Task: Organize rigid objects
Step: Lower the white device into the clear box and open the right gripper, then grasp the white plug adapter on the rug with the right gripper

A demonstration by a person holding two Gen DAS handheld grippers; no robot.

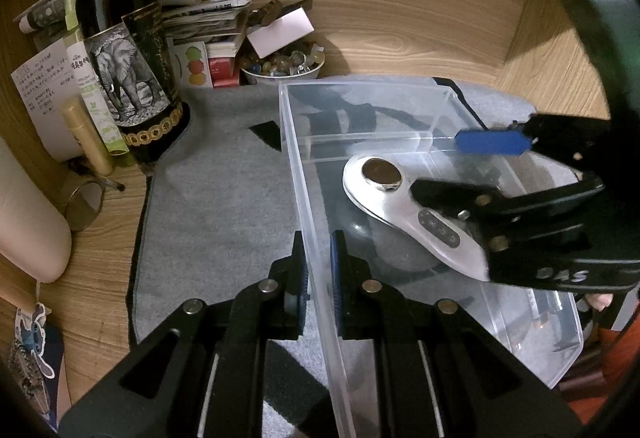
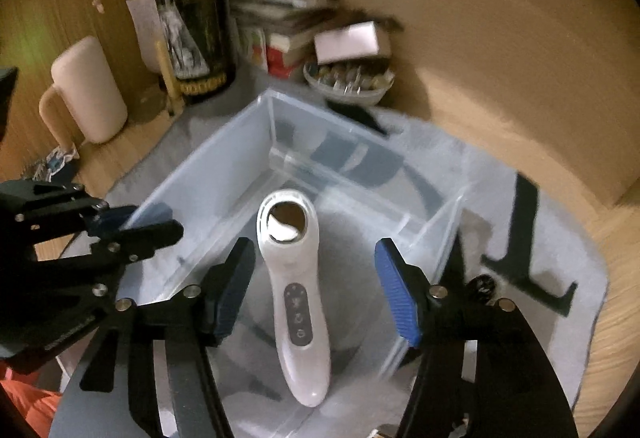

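A clear plastic bin point(image 1: 308, 222) with a divider sits on a grey mat point(image 1: 224, 190). My left gripper point(image 1: 319, 278) is shut on the bin's left wall. A white handheld device point(image 2: 294, 298) with a round metal head and a button panel lies inside the bin point(image 2: 208, 194); it also shows in the left wrist view point(image 1: 400, 206). My right gripper point(image 2: 316, 290) is open above the device, its fingers either side of it and not touching. In the left wrist view the right gripper point(image 1: 472, 170) hangs over the bin from the right.
A dark wine bottle point(image 1: 128, 50), papers, small boxes and a bowl of beads point(image 1: 282, 66) crowd the back left corner. A pale mug point(image 2: 86, 90) stands at the left. A black bracket point(image 2: 520, 254) lies on the mat right of the bin. Wooden walls surround the desk.
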